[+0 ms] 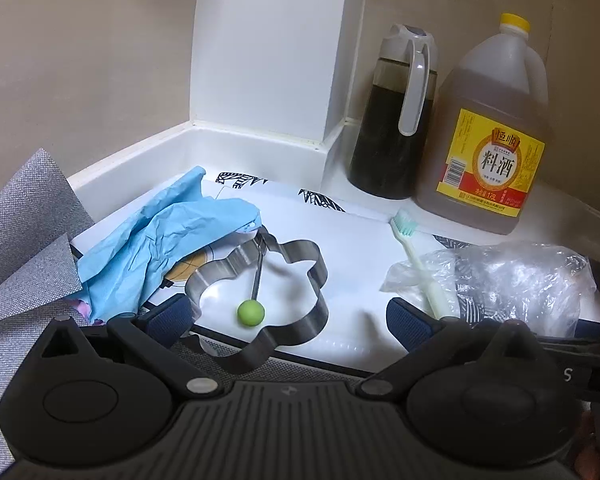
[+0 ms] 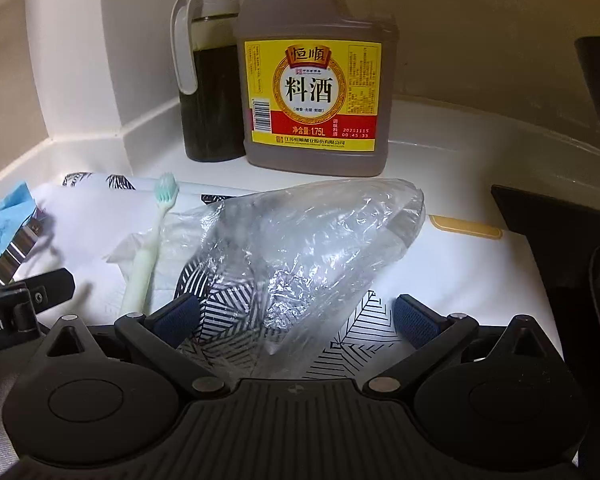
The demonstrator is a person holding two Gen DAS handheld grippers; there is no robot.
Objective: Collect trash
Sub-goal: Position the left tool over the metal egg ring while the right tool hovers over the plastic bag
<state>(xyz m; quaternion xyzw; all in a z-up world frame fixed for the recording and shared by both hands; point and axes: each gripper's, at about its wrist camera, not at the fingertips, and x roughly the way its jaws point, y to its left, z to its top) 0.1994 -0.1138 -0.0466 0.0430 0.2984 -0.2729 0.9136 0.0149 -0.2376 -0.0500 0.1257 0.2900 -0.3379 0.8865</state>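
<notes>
- Crinkled clear plastic bag (image 2: 300, 248) lies mid-frame on a white leaf-printed mat (image 2: 440, 276), reaching between the spread blue-padded fingers of the right gripper (image 2: 296, 316).
- Left gripper (image 1: 288, 316) also spread, around a steel flower-shaped egg ring (image 1: 296, 284) with a green knob.
- Crumpled blue paper (image 1: 156, 240) at left; pale toothbrush (image 2: 148, 256) touches the bag.
- Amber cooking-wine jug (image 2: 316, 80) and dark oil dispenser (image 2: 208, 92) stand behind.

I see a crumpled clear plastic bag (image 2: 300, 240) lying on the table, and a crumpled blue paper sheet (image 1: 156, 236) well left of it.
</notes>
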